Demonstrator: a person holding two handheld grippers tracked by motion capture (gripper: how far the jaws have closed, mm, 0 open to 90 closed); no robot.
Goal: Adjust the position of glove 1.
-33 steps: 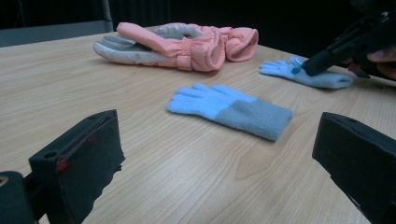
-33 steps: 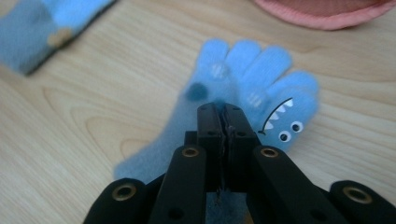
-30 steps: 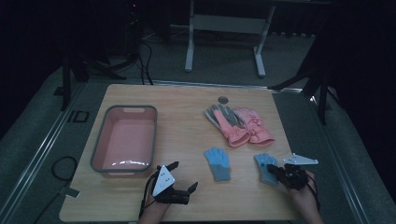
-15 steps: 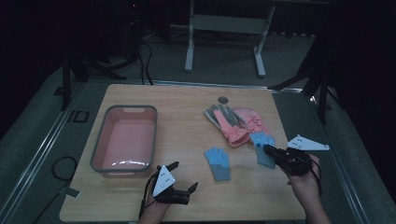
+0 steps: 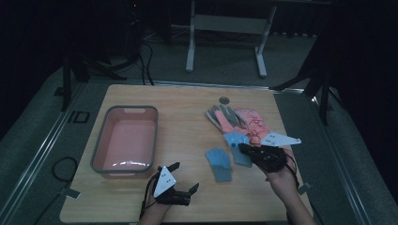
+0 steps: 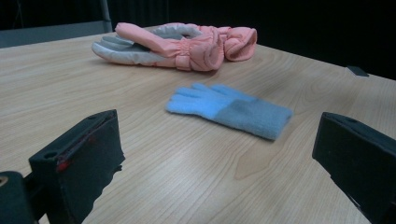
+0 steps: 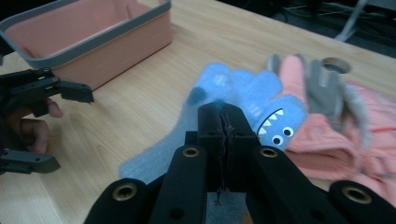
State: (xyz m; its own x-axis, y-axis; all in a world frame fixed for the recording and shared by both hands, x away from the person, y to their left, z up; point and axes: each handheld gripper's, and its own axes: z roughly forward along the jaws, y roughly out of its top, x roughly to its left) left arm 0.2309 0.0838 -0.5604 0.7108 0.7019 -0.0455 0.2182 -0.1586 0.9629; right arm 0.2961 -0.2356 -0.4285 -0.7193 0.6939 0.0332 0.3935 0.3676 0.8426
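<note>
A pink rectangular plastic tub with a grey rim sits toward the table's left edge; the left gripper lies low near the front edge, forearm entering from below, jaws wide apart with nothing between them; a light blue knitted glove lies flat right of it, fingers toward the far-left; the right gripper, raised near the right edge and aimed left, is clamped on a second blue knitted glove with a shark face; beyond lie pink-and-grey padded winter gloves.
</note>
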